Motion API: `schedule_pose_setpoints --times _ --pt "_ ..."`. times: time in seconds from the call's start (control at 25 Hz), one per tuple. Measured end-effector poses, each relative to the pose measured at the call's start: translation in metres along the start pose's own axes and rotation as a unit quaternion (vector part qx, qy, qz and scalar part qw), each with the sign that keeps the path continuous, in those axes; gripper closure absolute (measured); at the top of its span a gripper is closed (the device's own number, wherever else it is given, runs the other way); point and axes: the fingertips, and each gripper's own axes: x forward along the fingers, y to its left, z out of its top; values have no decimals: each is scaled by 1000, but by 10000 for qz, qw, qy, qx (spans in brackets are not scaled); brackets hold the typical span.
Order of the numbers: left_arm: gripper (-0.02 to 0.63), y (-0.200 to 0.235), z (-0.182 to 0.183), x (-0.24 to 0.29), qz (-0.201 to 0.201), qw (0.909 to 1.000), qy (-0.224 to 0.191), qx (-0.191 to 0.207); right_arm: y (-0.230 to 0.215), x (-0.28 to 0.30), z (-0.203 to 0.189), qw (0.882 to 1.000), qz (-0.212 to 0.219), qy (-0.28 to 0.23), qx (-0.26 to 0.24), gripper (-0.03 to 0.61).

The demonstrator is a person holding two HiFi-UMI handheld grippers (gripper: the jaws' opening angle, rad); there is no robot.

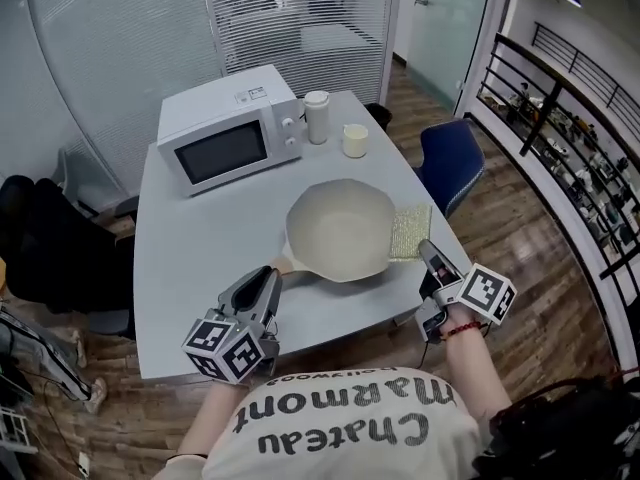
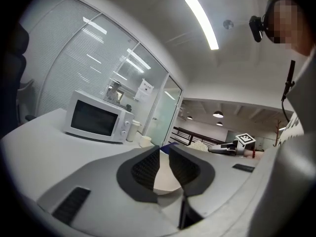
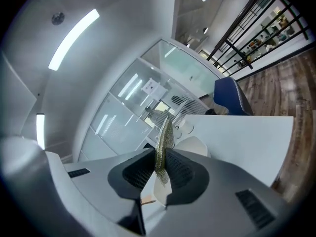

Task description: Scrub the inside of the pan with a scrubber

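My right gripper (image 3: pixel 159 169) clamps the scrubber (image 3: pixel 163 137) beside the pan (image 1: pixel 340 228); left gripper (image 2: pixel 164 152) jaws slightly apart, empty.

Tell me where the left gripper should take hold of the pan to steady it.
Probably the short handle of the pan. It juts toward the near left, right by the left gripper, so come in level along it from there. The pan itself looks too wide for the jaws, and the right gripper with the scrubber sits on the opposite side.
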Motion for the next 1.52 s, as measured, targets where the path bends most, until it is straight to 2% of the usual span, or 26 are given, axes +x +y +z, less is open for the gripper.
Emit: schedule_pose_setpoints --times 0.08,0.2,0.4,0.48,0.6,0.76,0.84,0.88,0.92,0.96,1.04,1.12,1.2,1.32,1.4,1.52 --pt "566 1 -4 3 124 9999 28 49 -10 10 -3 9998 -43 131 121 514" --pt "566 12 -7 1 358 9993 115 19 -15 34 -13 9989 193 338 278 514" --pt "563 43 -14 -7 786 9962 202 -304 -21 66 -36 9963 264 719 395 514" --pt "538 53 -16 -1 886 9951 269 -356 -23 77 -39 9958 265 785 389 514" --pt "431 61 -28 15 814 9943 647 -253 -30 92 -43 9953 215 827 466 512" --pt "385 83 -45 40 722 9876 1375 -244 -35 113 -46 9945 64 894 544 514" --pt "344 93 -52 54 573 9813 1835 19 -30 124 -47 9942 48 933 530 514" --pt "344 96 -58 59 433 9755 2132 340 -28 129 -47 9942 41 946 513 514" --pt "344 97 -67 63 249 9653 2488 756 -27 134 -48 9943 20 946 494 514" --pt "344 97 -80 66 37 9500 2879 1208 -27 140 -50 9945 -14 936 474 514" --pt "344 96 -106 68 -429 9130 3561 1943 -27 152 -55 9946 -82 930 449 514" --pt "342 93 -127 71 -933 8851 3978 2228 -24 165 -64 9940 -121 984 461 513" --pt "342 89 -142 74 -1349 8648 4232 2340 -21 175 -73 9935 -167 1033 441 514" --pt "345 91 -157 78 -1622 8338 4491 2770 -16 186 -82 9939 -281 1039 234 514" --pt "354 95 -159 85 -1640 8250 4489 3016 -11 194 -83 9943 -342 1015 -15 513" --pt "357 102 -162 94 -1528 8209 4450 3236 -8 205 -87 9911 -458 1126 -552 514"
